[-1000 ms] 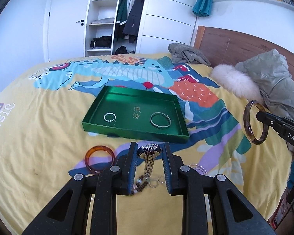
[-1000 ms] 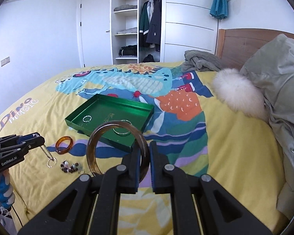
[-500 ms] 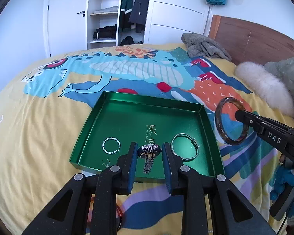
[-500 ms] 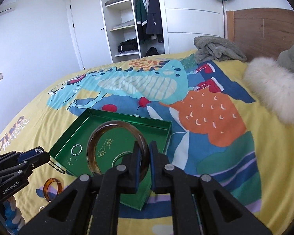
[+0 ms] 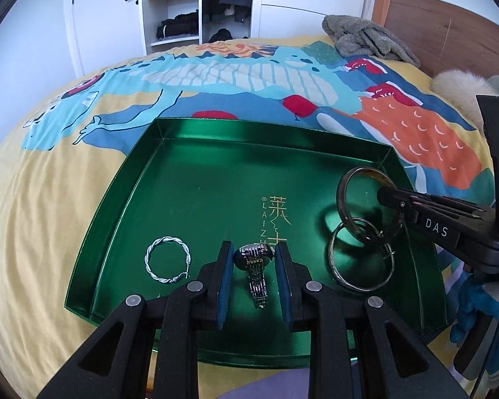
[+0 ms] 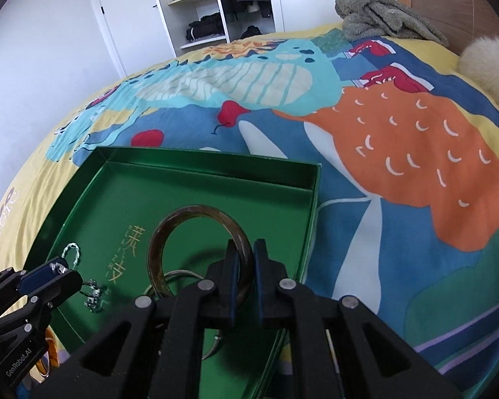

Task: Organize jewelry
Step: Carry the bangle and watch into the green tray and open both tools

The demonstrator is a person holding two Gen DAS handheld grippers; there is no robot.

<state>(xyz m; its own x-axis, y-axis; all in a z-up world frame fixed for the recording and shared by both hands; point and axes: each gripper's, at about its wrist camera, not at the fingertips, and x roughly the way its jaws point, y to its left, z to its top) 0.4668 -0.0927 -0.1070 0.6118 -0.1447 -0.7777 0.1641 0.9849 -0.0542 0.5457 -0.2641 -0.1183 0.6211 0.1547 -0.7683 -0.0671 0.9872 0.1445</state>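
Steel watch (image 5: 253,259) is pinched by its case in our left gripper (image 5: 253,266), band dangling straight down toward 6 o'clock, so its long axis runs near-to-far over the green tray (image 5: 196,153). Looks to us like the band's tail is at or just off the tray floor, hard to tell which.

Over at 3 o'clock from the watch, our right gripper (image 6: 246,266) is clamped on the rim of the brown bangle (image 6: 196,212), which stands on edge, tilted, right above the silver bangle (image 5: 359,259) already lying flat in the tray. At 9 o'clock of the watch sits the twisted silver ring (image 5: 168,263), flat too.

The free floor is dead ahead at 12 o'clock, by the gold lettering (image 5: 277,212). We'd guess each piece should drop there, since the bangle would otherwise land on the silver one.
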